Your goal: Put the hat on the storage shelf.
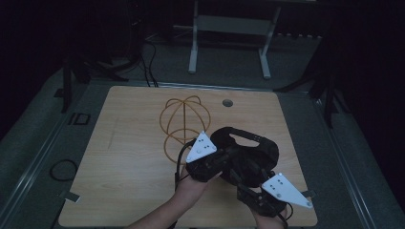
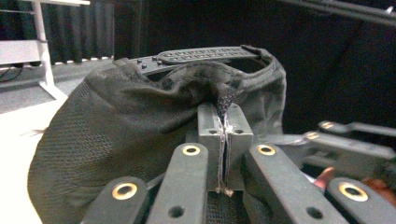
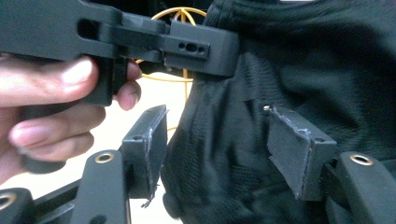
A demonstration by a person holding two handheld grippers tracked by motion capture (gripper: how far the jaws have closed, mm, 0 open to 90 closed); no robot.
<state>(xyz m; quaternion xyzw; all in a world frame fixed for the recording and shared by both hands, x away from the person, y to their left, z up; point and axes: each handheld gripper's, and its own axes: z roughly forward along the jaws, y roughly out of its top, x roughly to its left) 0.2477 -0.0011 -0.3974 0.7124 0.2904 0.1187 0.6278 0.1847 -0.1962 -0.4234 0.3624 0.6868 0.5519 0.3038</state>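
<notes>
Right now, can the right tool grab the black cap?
Probably yes. The right tool is open, with the black cap bulging between its jaws and nothing blocking it. The left tool already pinches the cap's edge and holds it up.

A wooden bench (image 1: 124,162) carries a yellow wire stand (image 1: 184,121) of rounded loops near the middle of its far half. A small round hole (image 1: 228,103) sits by the far edge. Beyond stands a white metal frame (image 1: 229,33); a black cable loop (image 1: 63,169) lies on the floor off the left edge.

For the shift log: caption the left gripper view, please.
Left gripper shut on a pinched fold of the black mesh cap, strap up top.
</notes>
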